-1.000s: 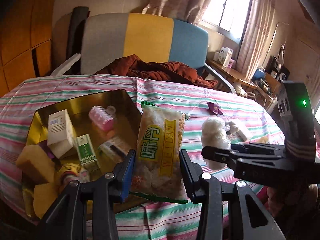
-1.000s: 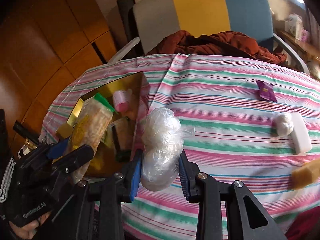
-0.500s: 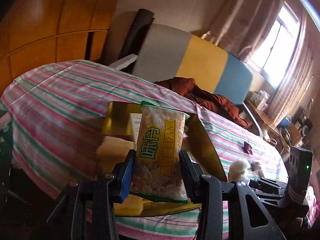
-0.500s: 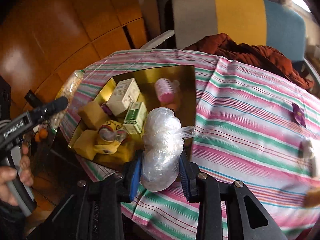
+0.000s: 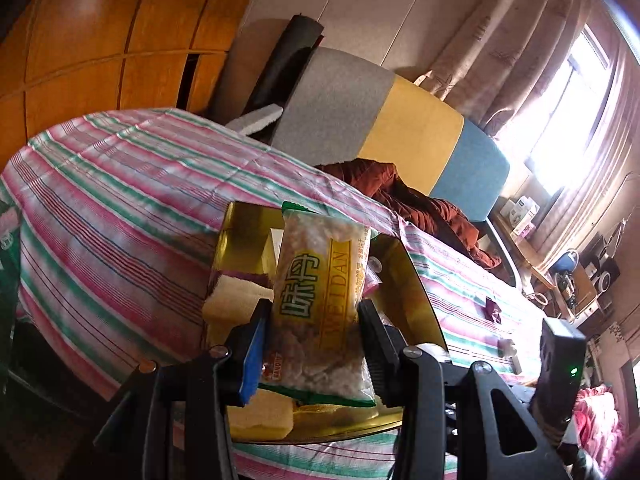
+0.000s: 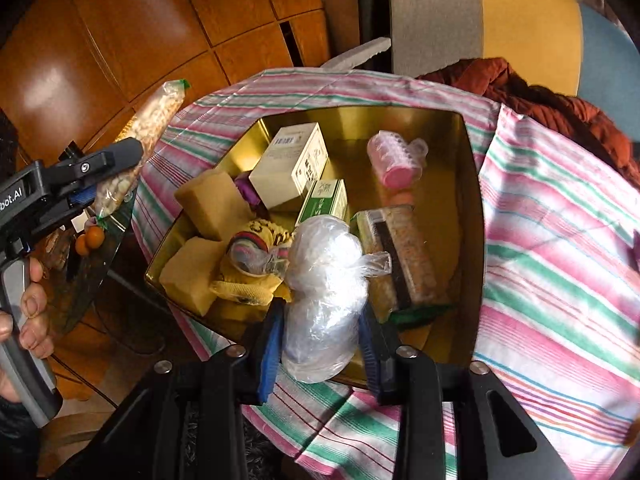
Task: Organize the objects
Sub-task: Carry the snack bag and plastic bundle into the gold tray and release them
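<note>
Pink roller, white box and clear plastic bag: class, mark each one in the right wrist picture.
pink roller [image 6: 394,160], right wrist view, on its ribbed side.
white box [image 6: 294,166], right wrist view, on its top face.
clear plastic bag [image 6: 324,292], right wrist view, on its bulging middle.

Tablecloth [image 6: 560,240] – pink, green and white stripes. Tin [image 6: 468,184] gold. Snack bag [image 5: 320,304]: clear, with a yellow label and green edges. Chair [image 5: 400,128] banded grey, yellow, blue – a rust-red cloth [image 6: 540,100] on it. Sponges [image 6: 212,200] tan; curler [image 6: 394,160] pink.
</note>
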Tool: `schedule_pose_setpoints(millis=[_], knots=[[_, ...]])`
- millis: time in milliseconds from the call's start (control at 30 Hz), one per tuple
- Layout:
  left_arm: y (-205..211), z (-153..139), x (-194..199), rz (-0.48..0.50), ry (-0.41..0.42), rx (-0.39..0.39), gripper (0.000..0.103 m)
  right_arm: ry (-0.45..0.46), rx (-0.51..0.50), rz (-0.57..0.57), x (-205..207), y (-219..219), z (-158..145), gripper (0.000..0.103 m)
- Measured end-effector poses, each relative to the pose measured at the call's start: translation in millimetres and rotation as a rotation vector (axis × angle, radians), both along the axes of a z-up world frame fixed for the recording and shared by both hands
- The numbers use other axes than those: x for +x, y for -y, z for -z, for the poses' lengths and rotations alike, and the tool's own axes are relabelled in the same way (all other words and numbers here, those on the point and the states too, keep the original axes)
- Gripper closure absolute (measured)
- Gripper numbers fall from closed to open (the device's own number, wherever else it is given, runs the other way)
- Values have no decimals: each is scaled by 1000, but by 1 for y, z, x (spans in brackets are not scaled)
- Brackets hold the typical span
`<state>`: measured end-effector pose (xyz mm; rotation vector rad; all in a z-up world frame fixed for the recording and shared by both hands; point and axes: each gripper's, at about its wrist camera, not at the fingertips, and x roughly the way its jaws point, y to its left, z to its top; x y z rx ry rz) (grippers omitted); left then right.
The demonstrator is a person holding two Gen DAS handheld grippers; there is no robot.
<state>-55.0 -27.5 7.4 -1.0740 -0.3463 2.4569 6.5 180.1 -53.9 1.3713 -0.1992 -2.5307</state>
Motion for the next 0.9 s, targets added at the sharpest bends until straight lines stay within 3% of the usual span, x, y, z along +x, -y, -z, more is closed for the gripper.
schedule_pose_setpoints(millis=[100, 167, 300, 367, 433, 633, 900], knots=[[-10, 1, -5, 21, 8, 7, 60, 22, -6, 9, -4, -1, 8, 61], [-18, 0, -8, 38, 4, 7, 60, 33, -9, 13, -5, 0, 13, 46], [-35, 0, -15, 64, 7, 17, 60, 40, -32, 10, -2, -2, 16, 36], [-42, 1, -18, 72, 10, 17, 60, 36, -41, 10, 1, -1, 15, 12], [-50, 3, -23, 71, 17, 7, 60, -8, -20, 14, 8, 1, 12, 1], [-77, 12, -51, 53, 52, 12, 60, -161, 194, 76, 22, 15, 5, 0], [-87, 30, -80, -29, 148, 49, 47, -117, 103, 110, 23, 0, 6, 0]])
